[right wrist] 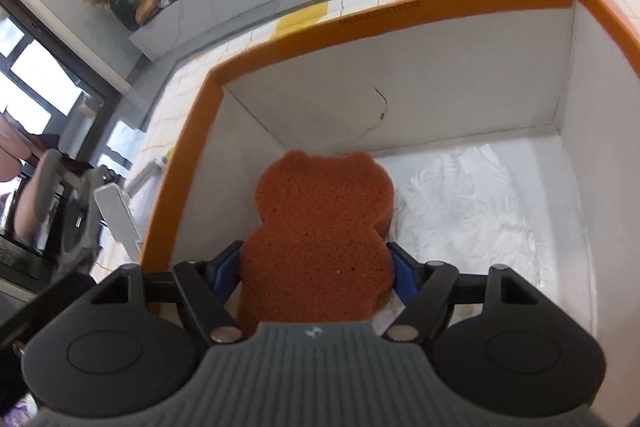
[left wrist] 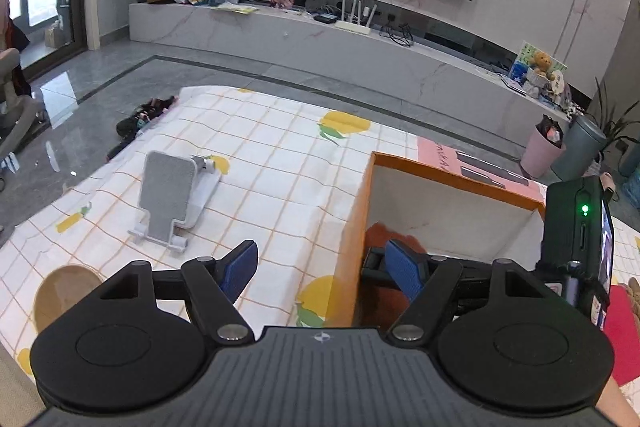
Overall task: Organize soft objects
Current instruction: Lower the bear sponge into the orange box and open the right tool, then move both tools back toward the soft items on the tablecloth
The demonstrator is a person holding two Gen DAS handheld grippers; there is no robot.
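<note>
1. Orange-brown bear-shaped foam sponge [right wrist: 320, 227]: held inside the orange-rimmed, white-walled cardboard box [right wrist: 400, 11], in its left half near the left wall, head towards the far wall. Whether its underside touches the box floor cannot be told.

2. Right hand-held gripper [right wrist: 316, 277]: clamped on the sponge, one blue pad [right wrist: 402, 277] on each flank of the lower body; the foam looks slightly pinched there.

3. Crinkled white plastic sheet [right wrist: 472, 211]: lines the box floor to the right of the sponge.

4. Left hand-held gripper [left wrist: 322, 269]: jaws spread wide and holding nothing. It straddles the near-left corner of the box, one pad over the cloth, the other over the box interior, where a patch of the sponge and the right hand-held gripper show.

5. Checked white cloth with yellow fruit prints [left wrist: 280, 163]: covers the bench; the box stands towards its right edge.

6. Grey-and-white folding phone stand [left wrist: 172, 199]: on the cloth left of the box, well apart.

7. Step in hand, as judged: depositing the sponge. Lower until the foam rests flat, open fully, then withdraw straight up so the pads neither drag the sponge nor catch the sheet. Keep the left hand-held gripper clear of the rim.
</note>
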